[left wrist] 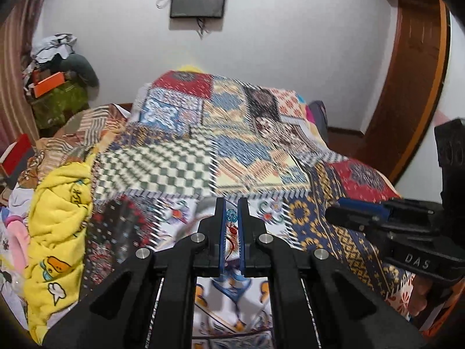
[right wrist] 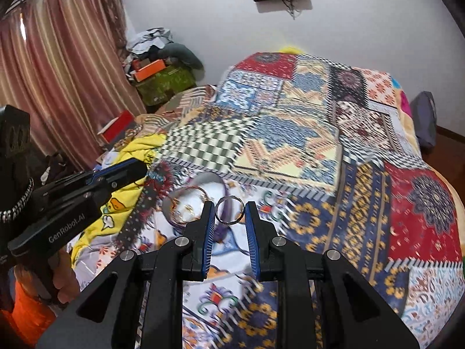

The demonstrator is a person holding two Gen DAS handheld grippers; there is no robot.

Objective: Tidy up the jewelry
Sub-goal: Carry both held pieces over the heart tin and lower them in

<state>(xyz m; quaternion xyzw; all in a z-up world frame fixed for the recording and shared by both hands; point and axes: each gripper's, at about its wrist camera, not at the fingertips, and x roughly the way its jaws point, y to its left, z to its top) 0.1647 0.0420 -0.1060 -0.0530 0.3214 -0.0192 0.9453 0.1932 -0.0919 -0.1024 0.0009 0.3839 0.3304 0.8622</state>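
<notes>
My right gripper (right wrist: 229,210) is shut on a silver ring (right wrist: 229,210), held by its sides above the patchwork bedspread (right wrist: 290,145). Just left of it lies a clear round dish (right wrist: 189,206) with thin gold jewelry inside, blurred. My left gripper (left wrist: 231,213) is nearly closed on a small teal beaded piece (left wrist: 231,214) between its blue pads. The right gripper shows at the right of the left wrist view (left wrist: 363,212); the left gripper shows at the left of the right wrist view (right wrist: 116,174).
A yellow cartoon-print blanket (left wrist: 58,218) is bunched at the left of the bed. Boxes and clutter (right wrist: 157,78) are piled by the curtain (right wrist: 58,72). A wooden door frame (left wrist: 412,87) stands at the right. A dark frame (left wrist: 197,0) hangs on the white wall.
</notes>
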